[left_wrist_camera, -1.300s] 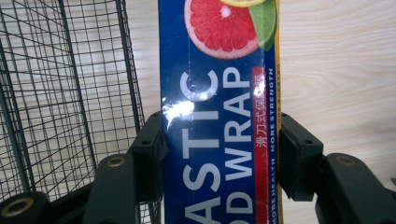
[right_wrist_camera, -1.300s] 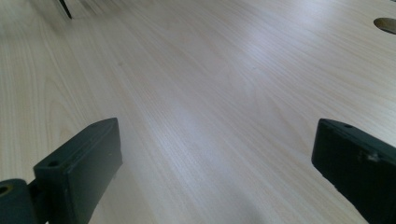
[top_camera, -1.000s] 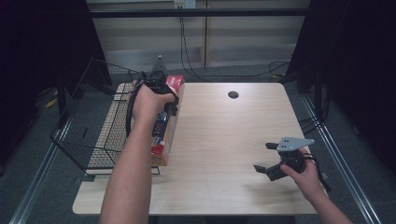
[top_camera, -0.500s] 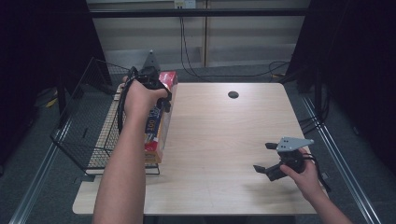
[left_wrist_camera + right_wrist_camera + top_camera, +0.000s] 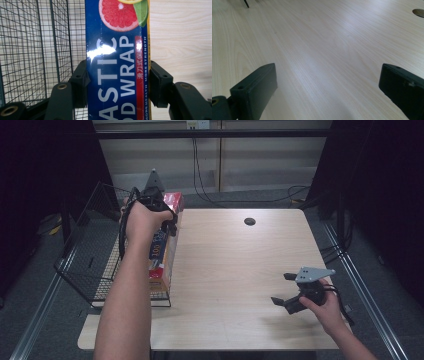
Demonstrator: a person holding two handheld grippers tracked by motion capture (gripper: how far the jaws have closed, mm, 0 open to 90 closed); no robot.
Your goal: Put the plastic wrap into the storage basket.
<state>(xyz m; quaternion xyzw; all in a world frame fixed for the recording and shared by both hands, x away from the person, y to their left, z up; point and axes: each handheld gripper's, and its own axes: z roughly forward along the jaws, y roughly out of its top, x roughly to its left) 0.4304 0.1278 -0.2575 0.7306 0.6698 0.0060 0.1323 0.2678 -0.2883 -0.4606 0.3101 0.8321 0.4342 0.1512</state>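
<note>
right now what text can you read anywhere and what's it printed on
"ASTIC" over "OD WRAP", cut off at the frame edge: white letters on the blue plastic wrap box, in the left gripper view.
"MORE HEALTH MORE STRENGTH": small white line along the same box's edge.
Chinese characters on its red strip: too small to read surely.
In the high view the print on the box is blurred.

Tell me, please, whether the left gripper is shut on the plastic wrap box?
Shut on it: the left gripper presses both pads against the sides of the plastic wrap box.
</note>
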